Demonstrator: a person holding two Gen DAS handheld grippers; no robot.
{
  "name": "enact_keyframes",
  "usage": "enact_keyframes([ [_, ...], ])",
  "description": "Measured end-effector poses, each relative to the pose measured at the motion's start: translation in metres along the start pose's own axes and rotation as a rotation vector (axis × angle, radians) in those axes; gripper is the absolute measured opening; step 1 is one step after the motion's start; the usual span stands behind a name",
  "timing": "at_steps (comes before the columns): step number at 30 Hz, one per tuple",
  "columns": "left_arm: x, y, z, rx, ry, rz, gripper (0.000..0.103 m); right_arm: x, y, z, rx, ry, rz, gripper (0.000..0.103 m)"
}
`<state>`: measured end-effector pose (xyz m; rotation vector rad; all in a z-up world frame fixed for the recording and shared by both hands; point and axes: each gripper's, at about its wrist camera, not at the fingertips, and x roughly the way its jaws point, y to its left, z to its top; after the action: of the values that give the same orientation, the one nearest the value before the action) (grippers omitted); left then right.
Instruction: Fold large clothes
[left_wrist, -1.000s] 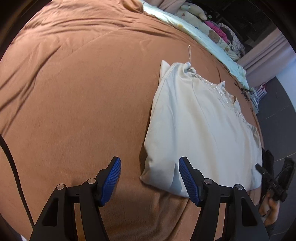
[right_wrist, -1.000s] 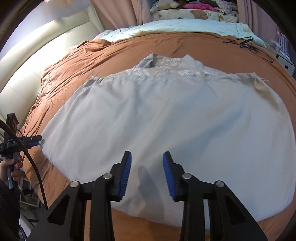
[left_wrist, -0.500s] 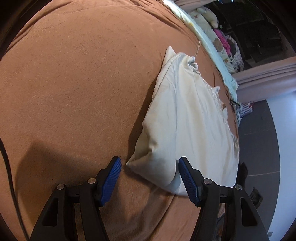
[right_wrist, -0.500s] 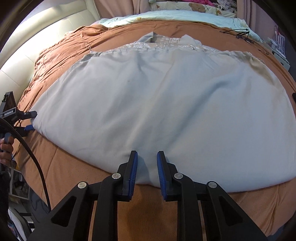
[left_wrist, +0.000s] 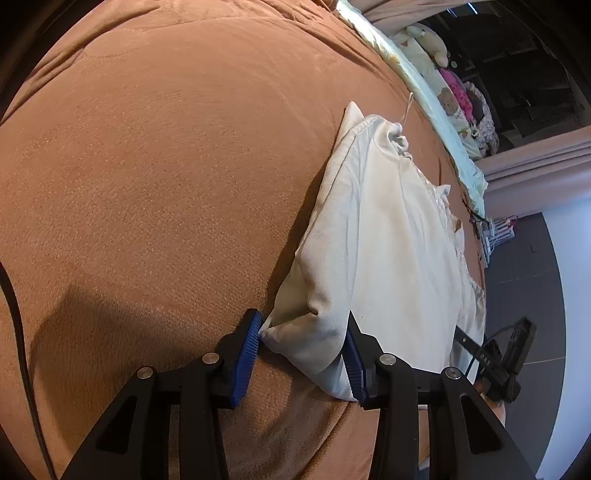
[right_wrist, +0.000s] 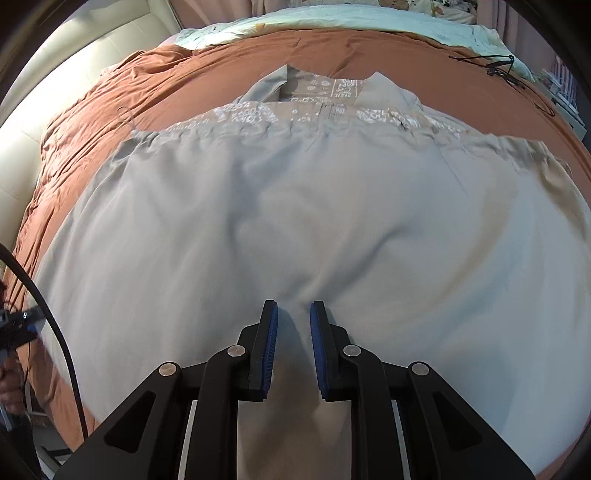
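A cream-white garment (left_wrist: 388, 236) with an embroidered collar lies folded on the brown bedspread (left_wrist: 166, 166). My left gripper (left_wrist: 301, 343) straddles its near left corner, and the bunched cloth fills the gap between the blue pads, touching both. In the right wrist view the same garment (right_wrist: 295, 206) fills most of the frame, collar (right_wrist: 325, 92) at the far end. My right gripper (right_wrist: 291, 332) has its pads close together on the near hem, with cloth gathered and lifted between them.
The bedspread (right_wrist: 92, 110) is wrinkled at the left near a cream headboard (right_wrist: 74, 70). A pale green quilt (right_wrist: 351, 18), stuffed toys (left_wrist: 450, 92) and curtains lie beyond. A black hanger (right_wrist: 495, 66) rests at the far right. Dark floor (left_wrist: 524, 280) is past the bed's edge.
My left gripper moved forward and narrowed around the garment's corner. My right gripper pushed onto the near hem, and the cloth now rises between its pads.
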<state>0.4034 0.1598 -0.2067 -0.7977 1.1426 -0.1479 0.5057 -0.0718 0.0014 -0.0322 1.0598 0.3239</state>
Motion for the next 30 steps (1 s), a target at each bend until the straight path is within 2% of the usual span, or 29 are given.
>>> enact_keyframes([
  [6, 0.0, 0.004, -0.001, -0.059, -0.017, -0.001, 0.045, 0.032, -0.006, 0.044, 0.01, 0.015, -0.012, 0.015],
  [12, -0.004, 0.005, -0.006, -0.072, -0.032, 0.007, 0.045, 0.065, -0.013, 0.086, 0.025, 0.009, -0.052, 0.012],
  [19, -0.005, 0.005, -0.008, -0.096, -0.041, 0.019, 0.045, 0.093, -0.022, 0.12, 0.044, -0.001, -0.054, 0.011],
  [22, -0.002, 0.001, -0.008, -0.106, -0.056, 0.032, 0.045, 0.092, -0.023, 0.122, 0.048, -0.004, -0.046, 0.011],
  [25, -0.003, -0.001, -0.01, -0.096, -0.063, 0.047, 0.044, 0.077, -0.023, 0.11, 0.071, -0.005, 0.006, 0.011],
  [28, -0.005, 0.0, -0.011, -0.106, -0.059, 0.039, 0.037, 0.055, -0.016, 0.091, 0.035, -0.033, 0.022, 0.011],
  [30, -0.007, -0.002, -0.011, -0.112, -0.054, 0.028, 0.028, 0.039, -0.014, 0.076, 0.027, -0.044, 0.05, 0.011],
])
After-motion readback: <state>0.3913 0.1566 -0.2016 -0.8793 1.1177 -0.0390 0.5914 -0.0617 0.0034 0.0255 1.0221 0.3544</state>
